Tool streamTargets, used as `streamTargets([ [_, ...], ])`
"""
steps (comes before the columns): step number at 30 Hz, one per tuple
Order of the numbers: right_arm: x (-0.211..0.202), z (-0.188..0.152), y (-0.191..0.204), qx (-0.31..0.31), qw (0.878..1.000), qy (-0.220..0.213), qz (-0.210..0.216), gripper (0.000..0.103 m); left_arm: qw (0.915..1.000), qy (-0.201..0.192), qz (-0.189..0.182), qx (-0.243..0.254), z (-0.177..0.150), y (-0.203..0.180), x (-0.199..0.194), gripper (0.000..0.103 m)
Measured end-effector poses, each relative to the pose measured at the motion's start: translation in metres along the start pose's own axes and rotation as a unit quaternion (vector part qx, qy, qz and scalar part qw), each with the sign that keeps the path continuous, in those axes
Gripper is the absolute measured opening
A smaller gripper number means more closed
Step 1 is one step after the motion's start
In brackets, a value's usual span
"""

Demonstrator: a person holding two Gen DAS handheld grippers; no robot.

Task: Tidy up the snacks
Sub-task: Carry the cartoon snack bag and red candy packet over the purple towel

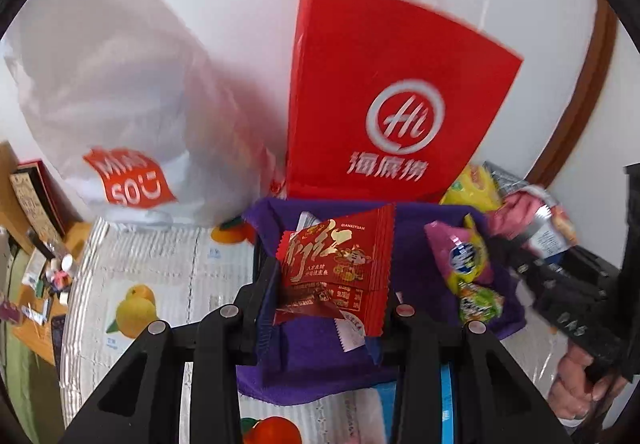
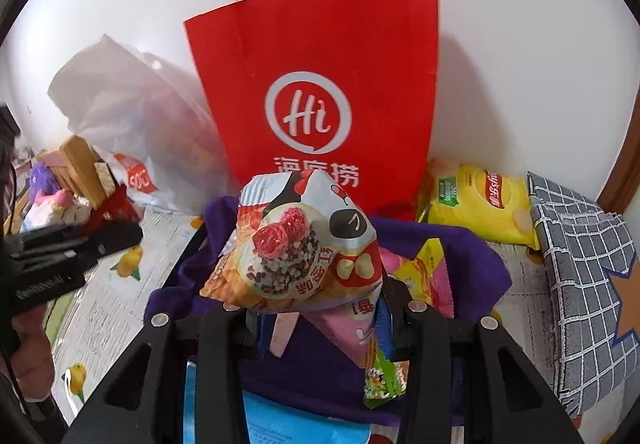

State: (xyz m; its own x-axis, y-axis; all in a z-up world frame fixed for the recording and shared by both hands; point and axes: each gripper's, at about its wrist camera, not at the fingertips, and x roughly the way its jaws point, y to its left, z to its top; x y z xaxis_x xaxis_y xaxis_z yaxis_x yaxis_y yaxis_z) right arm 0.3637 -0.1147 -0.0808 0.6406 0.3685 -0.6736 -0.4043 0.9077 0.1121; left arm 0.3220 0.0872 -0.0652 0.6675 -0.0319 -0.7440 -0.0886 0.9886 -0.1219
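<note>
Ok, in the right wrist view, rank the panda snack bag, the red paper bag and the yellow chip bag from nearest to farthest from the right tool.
1. Panda snack bag, gripped in the right tool.
2. Yellow chip bag, back right, lying flat.
3. Red paper bag, against the wall; close call with the chips.

Left wrist view: white plastic bag [image 1: 120,92] at upper left smeared by motion blur, its orange logo only half readable. Red paper bag [image 1: 392,96] has soft edges; its handles fade into the wall at the top. Clutter on the wooden shelf [image 1: 36,244] at far left too small to identify.

Right wrist view: blue packet [image 2: 304,424] cut off by the bottom edge. Checked grey cloth [image 2: 580,284] runs out at right.
</note>
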Motion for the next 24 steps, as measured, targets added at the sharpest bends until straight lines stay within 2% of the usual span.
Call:
streamTargets([
  [3, 0.006, -0.001, -0.003, -0.002, 1.0, 0.007, -0.002, 0.04, 0.9999, 0.006, 0.011, -0.002, -0.001, 0.004, 0.005, 0.035],
  [12, 0.026, -0.009, -0.007, -0.006, 1.0, 0.028, 0.002, 0.04, 0.9998, 0.013, 0.013, -0.004, -0.003, 0.008, 0.01, 0.035],
  [24, 0.031, -0.011, -0.009, -0.004, 0.999, 0.037, 0.008, 0.04, 0.9996, 0.025, 0.011, 0.005, -0.008, 0.001, 0.017, 0.035],
])
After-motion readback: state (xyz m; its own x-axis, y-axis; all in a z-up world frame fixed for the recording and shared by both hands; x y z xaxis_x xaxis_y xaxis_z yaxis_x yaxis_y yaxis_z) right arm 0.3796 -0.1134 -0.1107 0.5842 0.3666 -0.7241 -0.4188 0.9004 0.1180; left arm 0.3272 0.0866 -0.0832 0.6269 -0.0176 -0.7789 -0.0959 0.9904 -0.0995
